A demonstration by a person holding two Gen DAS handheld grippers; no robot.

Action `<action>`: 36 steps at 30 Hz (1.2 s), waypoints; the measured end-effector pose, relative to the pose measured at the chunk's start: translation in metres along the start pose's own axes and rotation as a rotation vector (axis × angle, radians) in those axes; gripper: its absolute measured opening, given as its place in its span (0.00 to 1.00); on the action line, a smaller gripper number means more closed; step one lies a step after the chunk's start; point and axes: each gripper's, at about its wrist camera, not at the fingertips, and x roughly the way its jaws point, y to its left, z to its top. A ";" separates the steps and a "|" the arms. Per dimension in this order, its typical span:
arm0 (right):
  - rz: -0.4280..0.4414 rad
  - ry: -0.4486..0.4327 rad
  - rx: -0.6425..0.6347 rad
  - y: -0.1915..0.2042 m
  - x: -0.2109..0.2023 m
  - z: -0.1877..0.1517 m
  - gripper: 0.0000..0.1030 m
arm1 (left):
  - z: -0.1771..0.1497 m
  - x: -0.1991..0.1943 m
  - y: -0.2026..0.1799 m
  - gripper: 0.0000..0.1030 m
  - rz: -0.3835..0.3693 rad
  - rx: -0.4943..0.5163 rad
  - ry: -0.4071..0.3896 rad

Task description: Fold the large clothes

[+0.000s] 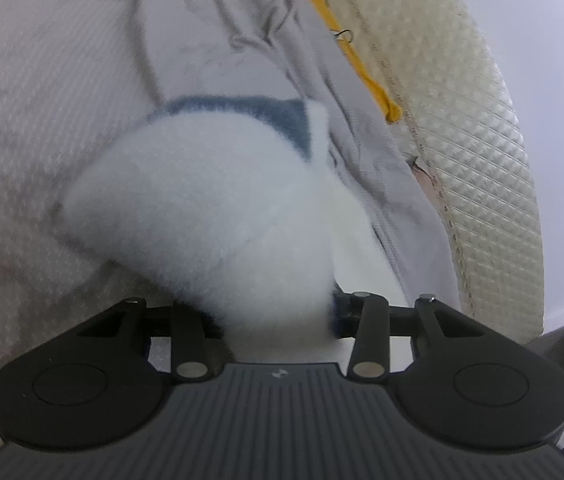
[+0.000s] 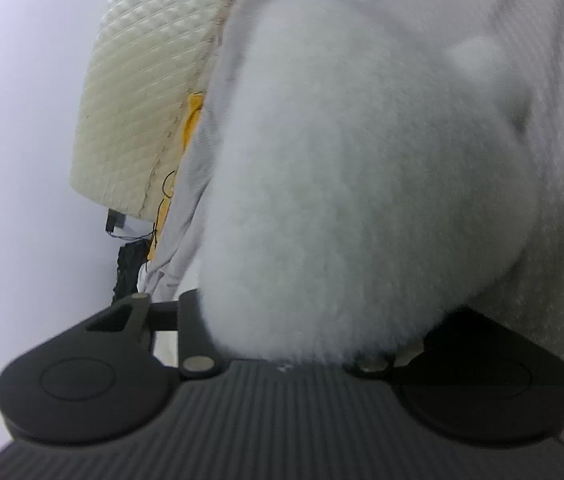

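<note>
The fluffy white garment (image 1: 209, 208) bunches straight ahead of both grippers — the left gripper (image 1: 277, 316) and the right gripper (image 2: 314, 344) each have jaws pinching its fleece. It lies on the bed (image 1: 41, 80), beside the quilted mattress edge (image 1: 462, 100).

left gripper (image 1: 277, 312) — fluffy white garment (image 1: 201, 208) bunched between fingers | grey sheet (image 1: 41, 100) beneath

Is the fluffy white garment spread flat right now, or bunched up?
Bunched. The fluffy white garment rises off the bed sheet in a rounded mound running into the left gripper; the right gripper view shows the same mounded fleece.
</note>
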 end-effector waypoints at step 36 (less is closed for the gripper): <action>0.127 -0.317 -0.193 0.057 -0.105 0.195 0.46 | 0.001 0.059 -0.276 0.44 -0.315 0.243 0.136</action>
